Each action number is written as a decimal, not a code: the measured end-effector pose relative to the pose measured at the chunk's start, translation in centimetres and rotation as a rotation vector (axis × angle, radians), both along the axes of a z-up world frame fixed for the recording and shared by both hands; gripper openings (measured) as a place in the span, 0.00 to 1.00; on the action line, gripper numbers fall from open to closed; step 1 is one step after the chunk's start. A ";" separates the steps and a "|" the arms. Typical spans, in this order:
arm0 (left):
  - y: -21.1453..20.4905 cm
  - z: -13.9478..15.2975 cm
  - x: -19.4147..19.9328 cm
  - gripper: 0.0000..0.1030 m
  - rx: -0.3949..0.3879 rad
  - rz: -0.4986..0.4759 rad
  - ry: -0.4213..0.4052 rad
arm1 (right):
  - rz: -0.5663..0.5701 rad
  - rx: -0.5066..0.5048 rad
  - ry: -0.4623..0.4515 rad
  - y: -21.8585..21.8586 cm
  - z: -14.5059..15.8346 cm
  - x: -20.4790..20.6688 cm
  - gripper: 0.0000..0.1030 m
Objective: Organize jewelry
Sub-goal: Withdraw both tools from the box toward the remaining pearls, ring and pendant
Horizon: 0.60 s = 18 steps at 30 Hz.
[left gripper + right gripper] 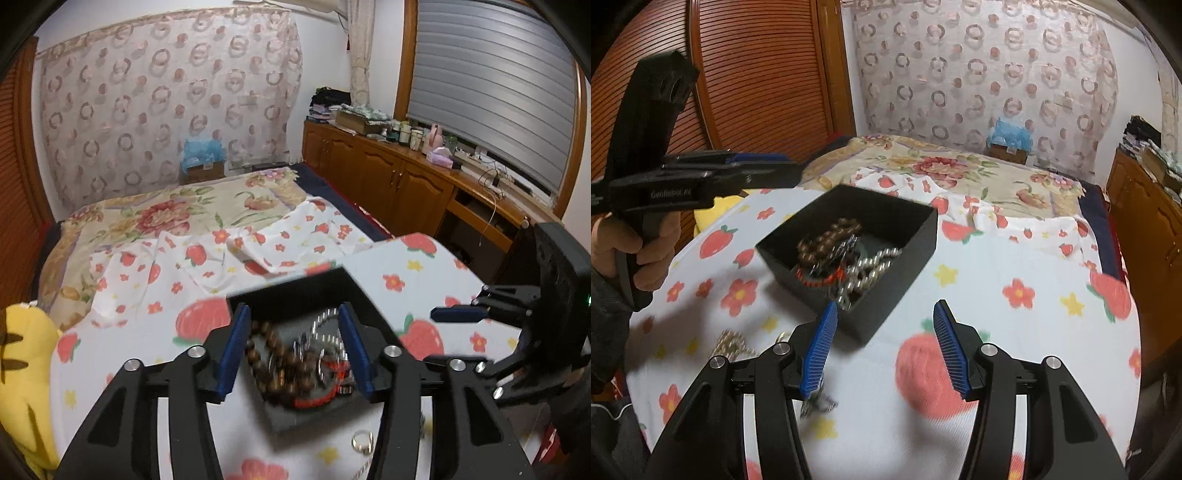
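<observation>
A black open box (905, 236) stands on a strawberry-print cloth (997, 332). It holds a brown bead bracelet (827, 236), a silver chain (871, 269) and a red-and-black piece (820, 278). My left gripper (293, 347) is open and empty, hovering over the box (288, 295) and its beads (273, 354). My right gripper (884, 347) is open and empty, just in front of the box. A silver ring (361, 441) and a gold chain (733, 345) lie on the cloth outside the box. A small silver piece (820, 402) lies under my right gripper's left finger.
The cloth covers a table beside a bed with a floral quilt (166, 210). A yellow plush toy (26, 354) lies at the left. A wooden cabinet (406, 173) with clutter runs along the right wall.
</observation>
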<state>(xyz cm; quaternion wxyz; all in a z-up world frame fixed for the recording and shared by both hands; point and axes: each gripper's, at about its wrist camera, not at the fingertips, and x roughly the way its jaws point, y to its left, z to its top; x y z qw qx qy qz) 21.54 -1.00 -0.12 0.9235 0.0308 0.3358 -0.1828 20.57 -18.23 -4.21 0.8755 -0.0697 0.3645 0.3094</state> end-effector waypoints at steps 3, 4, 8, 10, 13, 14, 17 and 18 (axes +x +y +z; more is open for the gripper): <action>0.9 -1.2 -2.1 0.60 0.011 0.016 0.013 | 0.010 -0.009 0.014 0.0 -0.7 -1.3 0.55; 1.0 -1.5 -2.6 0.62 0.014 0.022 0.018 | 0.017 -0.013 0.017 0.3 -0.9 -1.6 0.55; 1.9 -3.2 -5.1 0.73 0.038 0.053 0.034 | 0.064 -0.025 0.052 1.3 -2.1 -2.9 0.39; 2.4 -4.1 -6.3 0.74 0.054 0.068 0.042 | 0.093 -0.039 0.070 2.3 -2.9 -3.6 0.30; 3.0 -5.1 -7.6 0.75 0.072 0.088 0.061 | 0.130 -0.054 0.083 3.5 -3.5 -4.3 0.24; 3.3 -5.4 -8.0 0.75 0.073 0.092 0.066 | 0.136 -0.059 0.084 3.8 -3.7 -4.5 0.23; 3.7 -6.0 -8.9 0.75 0.076 0.103 0.082 | 0.139 -0.068 0.093 4.5 -4.0 -4.8 0.21; 3.9 -6.2 -9.3 0.75 0.079 0.105 0.089 | 0.136 -0.073 0.093 4.5 -4.0 -4.9 0.21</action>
